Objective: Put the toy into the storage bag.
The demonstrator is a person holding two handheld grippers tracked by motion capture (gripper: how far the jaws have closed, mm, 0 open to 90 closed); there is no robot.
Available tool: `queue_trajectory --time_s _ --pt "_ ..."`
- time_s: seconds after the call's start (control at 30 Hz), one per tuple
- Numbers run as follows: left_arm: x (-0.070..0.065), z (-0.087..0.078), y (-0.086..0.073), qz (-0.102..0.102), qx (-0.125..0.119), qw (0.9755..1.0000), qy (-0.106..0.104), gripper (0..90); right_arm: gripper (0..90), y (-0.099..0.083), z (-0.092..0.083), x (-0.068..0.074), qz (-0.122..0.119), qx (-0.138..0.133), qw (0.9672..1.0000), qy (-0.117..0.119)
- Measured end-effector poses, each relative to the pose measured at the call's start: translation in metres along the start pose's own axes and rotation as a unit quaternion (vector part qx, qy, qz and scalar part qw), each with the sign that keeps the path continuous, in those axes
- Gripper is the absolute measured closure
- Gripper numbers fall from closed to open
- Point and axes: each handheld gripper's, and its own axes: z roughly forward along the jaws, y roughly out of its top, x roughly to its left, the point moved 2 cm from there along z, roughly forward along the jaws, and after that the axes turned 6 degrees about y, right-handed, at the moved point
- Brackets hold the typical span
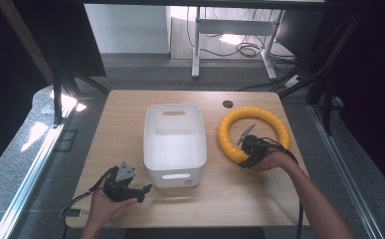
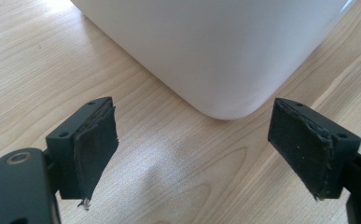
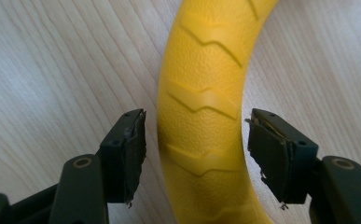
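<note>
**Right jaws straddle the yellow ring, pads not yet on it**

Starting at the left: my left gripper (image 1: 139, 191) sits low on the pale wooden table (image 1: 125, 107), jaws spread wide with nothing between them, pointed at the near corner of the white plastic bin with cut-out handles (image 1: 174, 144). In the left gripper view that rounded corner sits just beyond the pads, apart from them.

Middle of the table: the bin stands upright with nothing inside that I can see.

Over to the right: the yellow ribbed rubber-looking ring (image 1: 230, 130) lies flat on the table, just beside the bin's right wall. My right gripper (image 1: 243, 164) is down over the ring's near-left arc. In the right gripper view the tube runs up between the jaws, a sliver of gap on each side, so I call it open around the ring, not clamped.

Handling, as I judge it: light, with a pebbled skin and raised chevron ridges that should give the pads good bite. It may flex somewhat, so I'd pinch straight across the tube, right where the jaws stand.

Labels or writing: none readable on ring or bin.
</note>
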Motion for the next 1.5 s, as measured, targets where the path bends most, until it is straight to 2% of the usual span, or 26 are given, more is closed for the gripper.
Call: queue_trajectory --time_s 0.17,0.2,0.33,0.4,0.43,0.57,0.73,0.83,0.87,0.9,0.93,0.97,1.0,1.07,1.1,1.13,1.3,1.4,1.43,1.47,1.5 --pt "0.000 0.000 0.000 0.000 -0.001 1.0000 0.001 15.7 40.3 0.000 0.006 -0.002 0.000 0.013 0.9999 0.005" --pt "0.000 0.000 0.000 0.001 -0.001 1.0000 0.002 15.7 41.3 0.000 0.009 -0.002 -0.007 0.026 0.9996 0.006" --pt "0.000 0.000 0.000 0.001 -0.001 1.0000 0.002 15.7 45.8 0.004 0.010 -0.002 -0.007 0.043 0.9990 0.009" --pt "0.000 0.000 0.000 0.001 -0.001 1.0000 0.002 15.7 48.4 0.004 0.010 -0.003 -0.005 0.044 0.9990 0.008" --pt "0.000 0.000 0.000 0.001 -0.001 1.0000 0.002 15.7 48.6 0.005 0.010 -0.004 0.003 0.044 0.9989 0.015" --pt "0.001 -0.001 0.000 0.002 -0.001 1.0000 0.004 15.7 49.9 0.006 0.010 -0.007 -0.005 0.056 0.9981 0.024" --pt "0.000 0.000 0.000 0.002 -0.001 1.0000 0.003 15.7 50.3 0.006 0.008 -0.008 -0.003 0.048 0.9983 0.034" --pt "0.000 0.001 0.000 0.003 0.000 1.0000 0.004 15.7 50.8 0.008 0.004 -0.006 0.001 0.028 0.9985 0.046" --pt "0.000 0.001 0.000 0.003 0.001 1.0000 0.004 15.7 51.0 0.012 -0.002 -0.006 0.006 0.008 0.9984 0.056" --pt "0.000 0.001 0.000 0.003 0.001 1.0000 0.004 15.7 51.0 0.012 -0.002 -0.006 0.006 0.008 0.9984 0.056" --pt "0.000 0.000 0.000 0.003 0.000 1.0000 0.004 15.7 51.1 0.015 -0.010 -0.006 0.016 -0.015 0.9975 0.067" --pt "0.000 0.000 0.000 0.003 0.000 1.0000 0.004 15.7 51.1 0.015 -0.010 -0.006 0.016 -0.015 0.9975 0.067" --pt "0.000 0.000 0.000 0.003 0.000 1.0000 0.005 15.7 51.2 0.018 -0.020 -0.007 0.025 -0.042 0.9956 0.080" --pt "0.001 0.000 0.000 0.002 -0.001 1.0000 0.006 15.7 51.3 0.018 -0.029 -0.009 0.030 -0.068 0.9930 0.091" --pt "0.001 0.000 0.000 0.002 -0.001 1.0000 0.006 15.7 51.3 0.018 -0.029 -0.009 0.030 -0.068 0.9930 0.091" --pt "0.000 0.000 0.000 0.002 -0.001 1.0000 0.005 15.7 51.3 0.018 -0.037 -0.010 0.039 -0.087 0.9903 0.101" --pt "0.000 0.001 0.000 0.004 0.001 1.0000 0.005 15.7 51.2 0.016 -0.045 -0.011 0.039 -0.111 0.9871 0.109" --pt "0.000 0.001 0.000 0.004 0.001 1.0000 0.006 15.7 51.2 0.015 -0.050 -0.011 0.040 -0.131 0.9838 0.115" --pt "0.000 0.001 0.000 0.004 0.001 1.0000 0.006 15.7 51.2 0.015 -0.050 -0.011 0.040 -0.131 0.9838 0.115" --pt "0.000 0.001 0.000 0.003 0.001 1.0000 0.006 15.7 51.3 0.015 -0.054 -0.012 0.040 -0.149 0.9806 0.122" --pt "0.000 0.002 0.000 0.003 0.002 1.0000 0.007 15.7 51.3 0.015 -0.057 -0.012 0.040 -0.157 0.9787 0.126"
